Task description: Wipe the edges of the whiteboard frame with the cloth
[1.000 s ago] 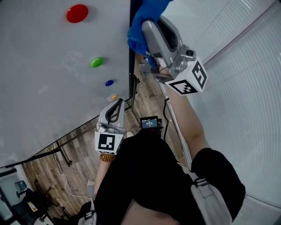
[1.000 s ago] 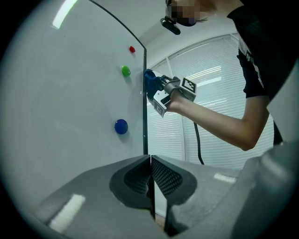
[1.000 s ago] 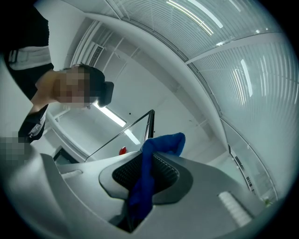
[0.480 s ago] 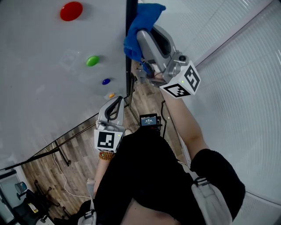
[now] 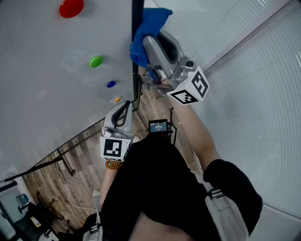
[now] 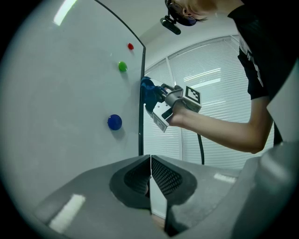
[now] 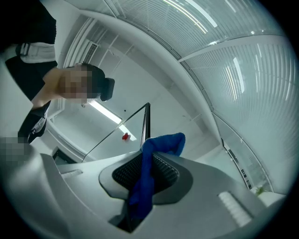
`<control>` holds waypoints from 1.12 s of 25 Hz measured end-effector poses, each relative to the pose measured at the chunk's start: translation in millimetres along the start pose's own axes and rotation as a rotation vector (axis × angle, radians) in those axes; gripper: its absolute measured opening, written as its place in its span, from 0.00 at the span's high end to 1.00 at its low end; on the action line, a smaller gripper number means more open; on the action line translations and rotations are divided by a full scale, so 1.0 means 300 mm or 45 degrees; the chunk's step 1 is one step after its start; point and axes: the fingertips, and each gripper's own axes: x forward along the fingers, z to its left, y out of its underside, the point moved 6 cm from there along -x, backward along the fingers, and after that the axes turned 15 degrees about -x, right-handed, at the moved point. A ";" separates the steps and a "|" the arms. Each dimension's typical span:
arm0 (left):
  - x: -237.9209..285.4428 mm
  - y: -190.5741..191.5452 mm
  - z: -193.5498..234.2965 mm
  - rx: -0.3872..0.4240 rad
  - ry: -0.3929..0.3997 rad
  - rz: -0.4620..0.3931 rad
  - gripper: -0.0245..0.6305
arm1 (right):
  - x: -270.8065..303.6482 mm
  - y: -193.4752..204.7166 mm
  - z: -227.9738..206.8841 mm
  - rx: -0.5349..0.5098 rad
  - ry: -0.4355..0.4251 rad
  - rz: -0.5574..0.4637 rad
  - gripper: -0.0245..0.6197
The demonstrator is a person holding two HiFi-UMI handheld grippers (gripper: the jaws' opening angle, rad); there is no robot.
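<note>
The blue cloth (image 5: 149, 23) sits bunched against the dark upright edge on the right of the whiteboard frame (image 5: 137, 61), high up. The right gripper (image 5: 146, 42) has its jaws clamped on it, a tail of cloth trailing back between them. I'd judge the wiping of this side edge is in hand; the next move calls for sliding the cloth along the strip while pressing it on. The left gripper (image 5: 123, 114) hangs lower, near the person's body, jaws together with nothing in them. On the whiteboard (image 5: 42, 108) to the left, a red magnet (image 5: 71, 8), green magnet (image 5: 96, 61) and blue magnet (image 5: 111, 84) sit apart from the edge, out of the way. Blinds (image 5: 254, 94) stand on the right
</note>
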 end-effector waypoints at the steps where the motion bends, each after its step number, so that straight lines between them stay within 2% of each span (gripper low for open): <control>1: -0.003 -0.005 -0.003 0.002 -0.001 0.001 0.96 | 0.001 -0.002 0.002 0.003 0.003 0.004 0.83; 10: 0.002 -0.049 -0.021 -0.015 0.009 -0.003 0.96 | -0.013 0.022 -0.003 0.020 0.021 0.067 0.83; 28: -0.034 -0.008 0.001 -0.015 -0.034 0.008 0.96 | -0.158 0.158 0.014 0.073 0.088 0.237 0.83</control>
